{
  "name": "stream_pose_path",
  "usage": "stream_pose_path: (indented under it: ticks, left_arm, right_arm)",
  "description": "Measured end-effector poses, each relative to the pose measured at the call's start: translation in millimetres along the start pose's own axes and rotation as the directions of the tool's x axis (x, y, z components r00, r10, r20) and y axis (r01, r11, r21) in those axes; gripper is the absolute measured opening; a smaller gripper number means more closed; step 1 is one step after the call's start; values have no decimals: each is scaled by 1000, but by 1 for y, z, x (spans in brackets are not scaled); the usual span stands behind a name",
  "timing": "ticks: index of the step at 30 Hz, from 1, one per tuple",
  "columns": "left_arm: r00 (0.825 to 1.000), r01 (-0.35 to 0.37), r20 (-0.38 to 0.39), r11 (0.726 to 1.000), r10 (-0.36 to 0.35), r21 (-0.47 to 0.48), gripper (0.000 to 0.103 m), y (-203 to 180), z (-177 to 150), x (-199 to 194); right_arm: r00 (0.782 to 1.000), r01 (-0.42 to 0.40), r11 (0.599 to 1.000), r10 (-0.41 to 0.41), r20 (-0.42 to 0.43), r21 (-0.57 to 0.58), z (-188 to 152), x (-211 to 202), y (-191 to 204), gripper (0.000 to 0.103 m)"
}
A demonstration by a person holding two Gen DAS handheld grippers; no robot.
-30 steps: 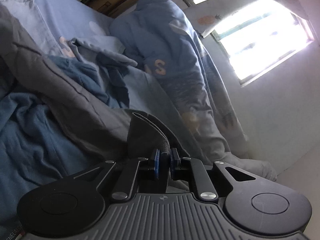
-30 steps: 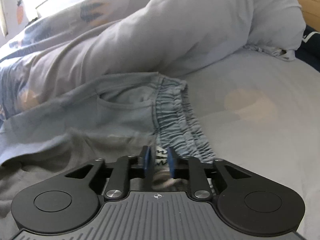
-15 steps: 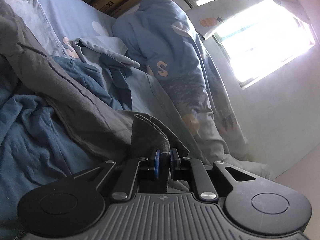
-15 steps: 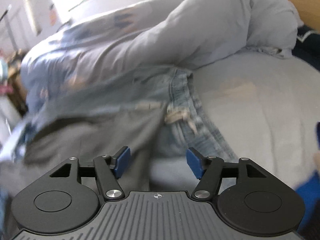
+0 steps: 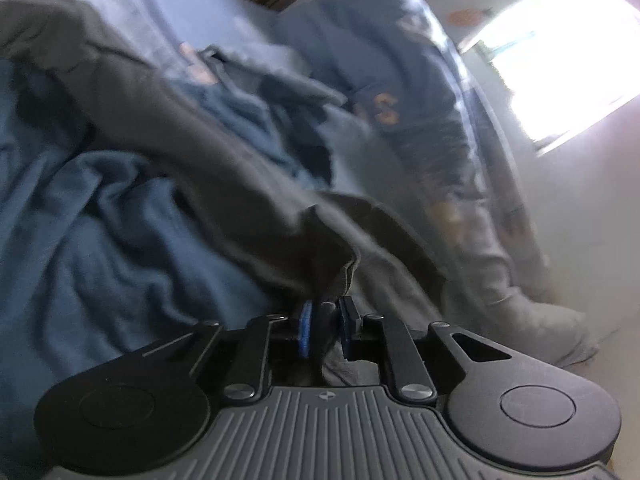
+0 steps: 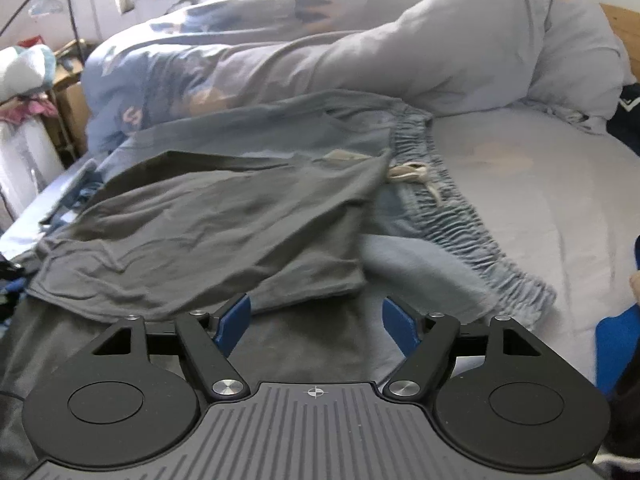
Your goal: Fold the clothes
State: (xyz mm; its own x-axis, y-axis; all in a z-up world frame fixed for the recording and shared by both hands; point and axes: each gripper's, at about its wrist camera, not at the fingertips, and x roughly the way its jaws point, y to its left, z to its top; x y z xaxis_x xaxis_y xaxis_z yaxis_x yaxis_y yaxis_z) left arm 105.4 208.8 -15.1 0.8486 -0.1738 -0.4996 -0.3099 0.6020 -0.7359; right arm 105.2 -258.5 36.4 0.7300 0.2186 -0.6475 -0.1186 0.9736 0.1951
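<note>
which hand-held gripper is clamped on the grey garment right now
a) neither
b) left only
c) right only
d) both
b: the left hand-held gripper pinches a fold of the grey garment, while the right hand-held gripper is spread wide with nothing between its pads.

Both wrist views sit low over the bed (image 6: 520, 184), sharing the grey garment (image 6: 208, 232)

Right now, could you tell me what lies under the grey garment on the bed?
Blue elastic-waist trousers show from under the grey garment, their drawstring beside its edge. The trouser legs are covered and unseen.
</note>
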Motion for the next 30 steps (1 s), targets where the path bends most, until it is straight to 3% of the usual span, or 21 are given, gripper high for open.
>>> stream_pose_path:
  ticks: [5,7,12,17,21,30]
  left_arm:
    - [999,-45,4,997,45,60,62,-7,4,-9]
    - [999,-42,35,997,40,59,85,-10,9,-19]
    - [992,-9,123,1000,9,3,103,-7,26,-54]
    - [978,10,210,997,7,-76,103,6,47,-94]
    - [960,-29,274,990,66,-137,103,32,65,-129]
    - [899,-115,361,929,248,-351,103,118,85,-187]
  right_arm:
    - [1000,-9,1000,9,1,8,0,-17,18,80]
    - [1000,-11,1000,11,19,10,5,-33,25,81]
    - [994,-20,1000,22,105,-21,29,-97,46,89]
    - [977,-54,997,62,205,-47,55,-157,77,92]
    - [957,-149,988,157,245,-52,74,-190,115,99]
    - [898,-381,904,412,154,-193,69,-168,234,102]
